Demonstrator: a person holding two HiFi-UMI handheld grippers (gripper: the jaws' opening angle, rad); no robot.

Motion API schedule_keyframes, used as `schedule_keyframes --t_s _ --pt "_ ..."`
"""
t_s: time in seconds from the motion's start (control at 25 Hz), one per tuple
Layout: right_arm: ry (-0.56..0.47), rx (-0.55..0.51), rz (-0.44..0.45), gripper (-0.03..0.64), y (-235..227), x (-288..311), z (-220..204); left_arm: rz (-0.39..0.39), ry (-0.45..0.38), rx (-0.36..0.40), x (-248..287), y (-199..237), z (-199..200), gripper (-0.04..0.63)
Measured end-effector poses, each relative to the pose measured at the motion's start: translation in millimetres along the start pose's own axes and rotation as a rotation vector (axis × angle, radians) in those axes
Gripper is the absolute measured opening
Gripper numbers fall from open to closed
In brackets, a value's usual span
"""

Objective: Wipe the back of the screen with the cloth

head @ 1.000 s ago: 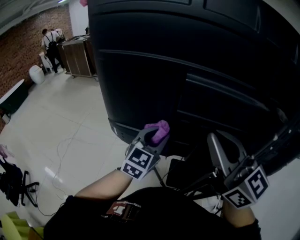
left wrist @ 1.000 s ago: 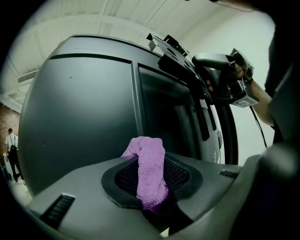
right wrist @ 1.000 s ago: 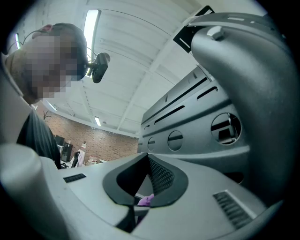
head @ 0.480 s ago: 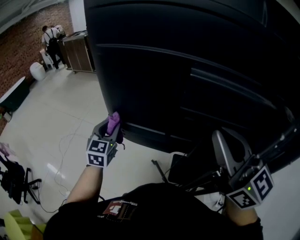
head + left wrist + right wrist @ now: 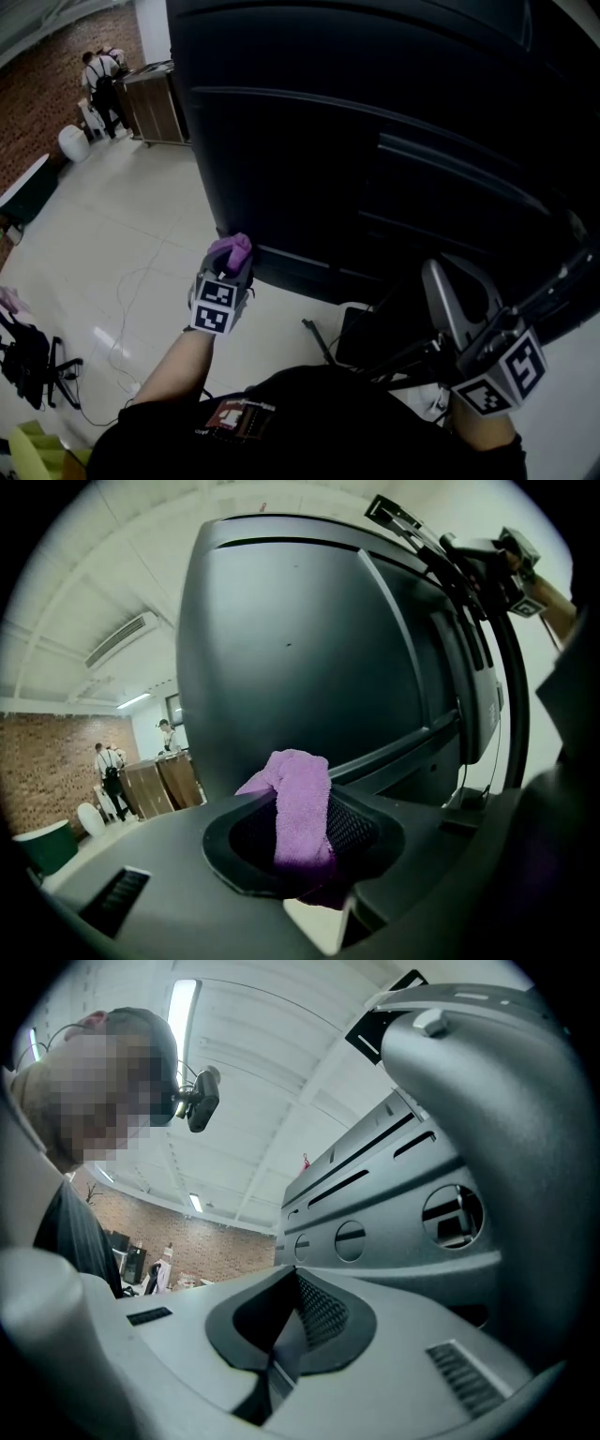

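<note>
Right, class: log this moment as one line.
left tongs: shut on purple cloth | cloth: by lower corner of screen | right tongs: shut, empty

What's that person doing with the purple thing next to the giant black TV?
A person is cleaning the back of the big dark screen. Their left claw is pinching a purple cloth and holding it up by the screen's lower left corner. It is very close, but I can't tell whether the cloth is touching. The right claw is shut with nothing in it, held low on the right side under the screen.
</note>
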State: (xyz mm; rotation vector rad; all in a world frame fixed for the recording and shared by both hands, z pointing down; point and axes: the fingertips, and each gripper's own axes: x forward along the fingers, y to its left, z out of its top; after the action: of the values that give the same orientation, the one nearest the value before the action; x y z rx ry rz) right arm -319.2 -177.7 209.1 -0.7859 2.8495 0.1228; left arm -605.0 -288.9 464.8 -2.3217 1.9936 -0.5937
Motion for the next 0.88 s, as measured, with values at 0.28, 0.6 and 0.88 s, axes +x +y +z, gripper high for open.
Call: schedule_keyframes --t_s 0.28,0.6,0.88 --pt "0.003 -0.001 -0.002 0.006 0.1 0.1 -0.1 -0.207 -0.033 0.171 0.5 -104.2 29.2 0.107" --pt "0.005 -0.005 0.0 0.006 1.0 1.1 -0.7 -0.497 -0.092 0.365 5.1 -237.6 63.9 0.107" --pt "0.012 -0.009 0.008 0.006 -12.6 -2.1 -10.5 -0.623 -0.113 0.387 13.0 -290.6 70.8 0.107"
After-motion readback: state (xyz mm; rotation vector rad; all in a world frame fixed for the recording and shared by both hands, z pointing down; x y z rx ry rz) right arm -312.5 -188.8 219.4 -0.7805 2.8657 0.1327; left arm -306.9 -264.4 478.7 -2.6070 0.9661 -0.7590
